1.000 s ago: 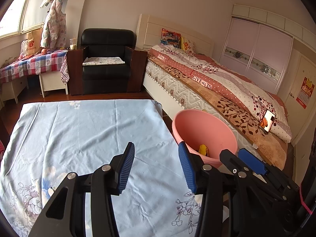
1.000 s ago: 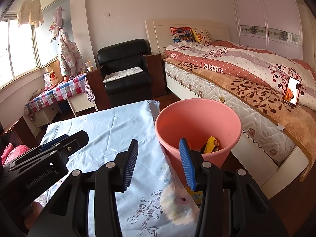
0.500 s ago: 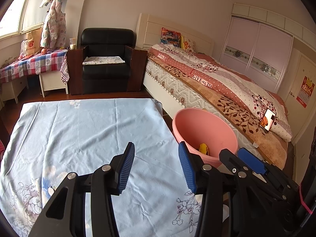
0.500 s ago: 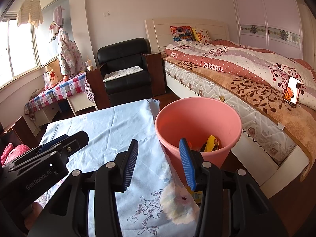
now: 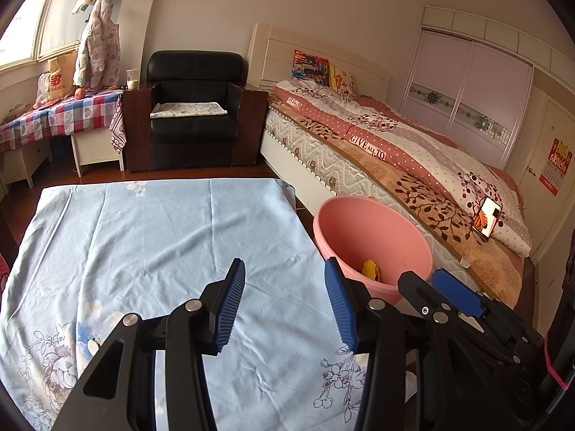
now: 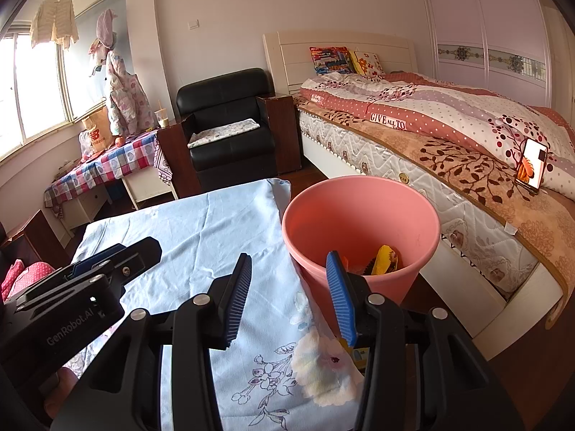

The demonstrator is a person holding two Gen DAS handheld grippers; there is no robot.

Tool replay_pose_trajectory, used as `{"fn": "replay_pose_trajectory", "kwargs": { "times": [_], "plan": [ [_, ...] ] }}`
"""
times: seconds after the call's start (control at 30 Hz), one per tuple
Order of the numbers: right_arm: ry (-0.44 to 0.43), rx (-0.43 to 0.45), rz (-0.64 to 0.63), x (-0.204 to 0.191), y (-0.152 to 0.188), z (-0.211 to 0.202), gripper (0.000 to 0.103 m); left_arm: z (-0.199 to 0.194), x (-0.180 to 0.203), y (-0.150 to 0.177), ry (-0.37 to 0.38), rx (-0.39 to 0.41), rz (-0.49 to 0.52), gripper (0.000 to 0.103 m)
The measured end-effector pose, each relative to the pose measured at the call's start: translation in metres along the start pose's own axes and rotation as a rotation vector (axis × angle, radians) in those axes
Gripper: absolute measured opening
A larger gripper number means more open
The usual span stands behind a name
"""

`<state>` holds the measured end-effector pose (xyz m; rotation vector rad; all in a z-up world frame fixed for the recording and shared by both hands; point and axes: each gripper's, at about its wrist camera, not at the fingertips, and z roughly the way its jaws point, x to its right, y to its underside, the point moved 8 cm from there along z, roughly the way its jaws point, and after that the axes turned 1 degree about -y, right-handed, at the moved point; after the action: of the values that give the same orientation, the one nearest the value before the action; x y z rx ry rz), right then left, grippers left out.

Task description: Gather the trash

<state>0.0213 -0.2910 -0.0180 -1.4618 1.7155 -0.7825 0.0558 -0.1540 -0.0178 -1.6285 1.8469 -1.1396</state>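
A pink trash bin stands on the floor at the right edge of a table covered by a light blue flowered cloth. It also shows in the right wrist view. Yellow trash lies inside it, also seen in the left wrist view. My left gripper is open and empty above the cloth. My right gripper is open and empty over the cloth's right edge, next to the bin. No loose trash shows on the cloth.
A bed with a phone on it runs along the right. A black armchair and a checkered side table stand at the back. Something yellow and blue peeks out under the cloth beside the bin.
Both views have shifted very slightly; both grippers stay open and empty, and the bin and the trash in it have not moved.
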Motion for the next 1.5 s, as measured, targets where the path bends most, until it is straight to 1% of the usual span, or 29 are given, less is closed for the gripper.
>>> {"fn": "replay_pose_trajectory", "kwargs": {
  "times": [1.5],
  "plan": [
    [0.001, -0.003, 0.001, -0.0005, -0.0014, 0.0003, 0.044, 0.0006, 0.0007, 0.0014, 0.002, -0.006, 0.005, 0.046]
  ]
}}
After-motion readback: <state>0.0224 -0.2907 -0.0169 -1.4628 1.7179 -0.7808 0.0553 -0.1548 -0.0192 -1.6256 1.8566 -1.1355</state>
